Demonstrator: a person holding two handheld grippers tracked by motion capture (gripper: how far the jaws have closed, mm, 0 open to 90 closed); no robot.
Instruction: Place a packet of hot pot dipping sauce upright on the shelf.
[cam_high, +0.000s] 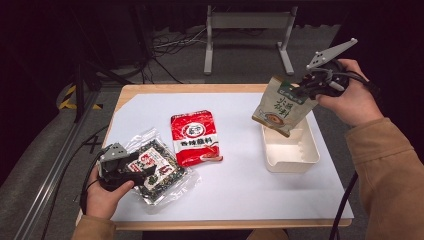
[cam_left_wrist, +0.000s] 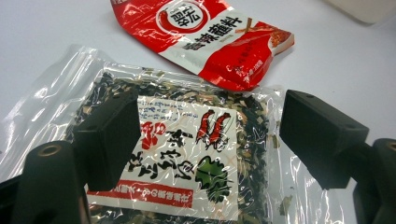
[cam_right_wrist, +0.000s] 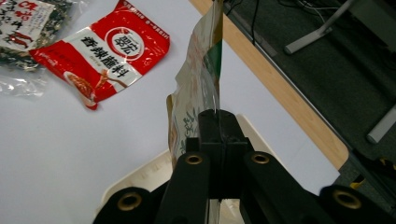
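Forearms in tan sleeves are reaching in from the bottom of the high view, each hand working one tool. Judging by the layout, the packets are being sorted into the white bin (cam_high: 292, 150), which is sitting empty on the white desk (cam_high: 240, 185); none is in yet. The right tool (cam_high: 311, 86) is pinching the top edge of the beige-and-green pouch (cam_high: 280, 107), which is hanging just above the bin's far end, so the first drop looks close. The red seasoning packet (cam_high: 196, 137) is lying flat mid-desk, and the clear seaweed packet (cam_high: 157, 167) is lying near the front left, with the left tool (cam_high: 145, 170) resting over it.

Black jaws are rising at the bottom of the left gripper view, standing wide apart on either side of the seaweed packet (cam_left_wrist: 187, 154), gripping nothing; whether they are touching the film is unclear. The red seasoning packet (cam_left_wrist: 205, 37) is lying just beyond.

Jaws in the right gripper view are pressed fully together on the thin edge of the pouch (cam_right_wrist: 198, 93), which is dangling over the bin's rim (cam_right_wrist: 140, 179). Two packets are left to move.
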